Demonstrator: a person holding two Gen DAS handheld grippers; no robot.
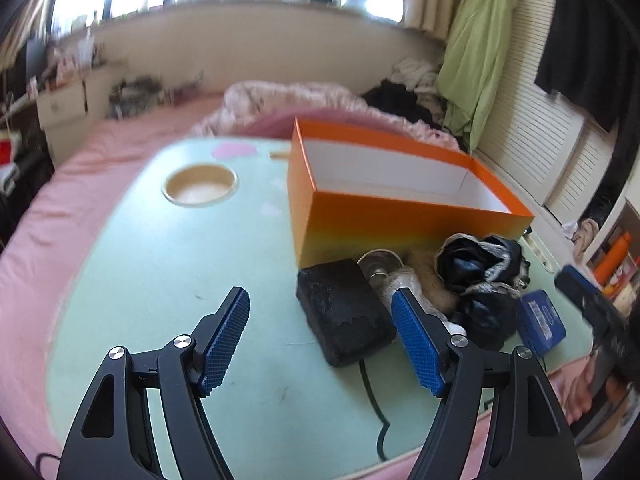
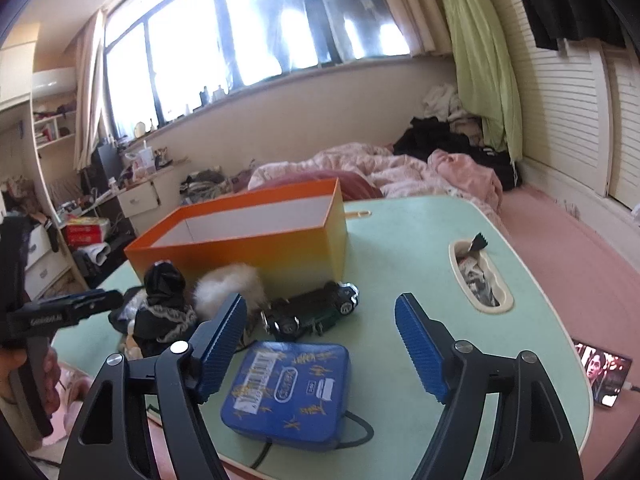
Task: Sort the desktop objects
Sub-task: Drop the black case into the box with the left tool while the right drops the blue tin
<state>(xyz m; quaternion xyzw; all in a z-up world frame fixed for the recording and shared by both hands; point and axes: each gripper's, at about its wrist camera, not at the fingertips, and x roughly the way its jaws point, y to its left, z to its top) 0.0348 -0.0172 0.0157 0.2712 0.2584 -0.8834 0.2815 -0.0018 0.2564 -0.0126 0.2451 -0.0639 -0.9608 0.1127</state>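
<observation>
Two grippers hang over a green table [image 2: 400, 248], and both are wide open with nothing in them. Left gripper [image 1: 320, 336] has a black block [image 1: 344, 312] sitting between its blue fingers [image 1: 226, 344] on the table, but not touching them. Right gripper [image 2: 320, 344] is over a blue tin [image 2: 288, 392]. Just behind the tin lies a toy car [image 2: 312, 312], flipped on its roof. A black cloth bundle [image 2: 164, 304] and a white fluffy thing [image 2: 230, 286] sit beside the car. Behind them all stands an open orange box [image 2: 248, 240].
</observation>
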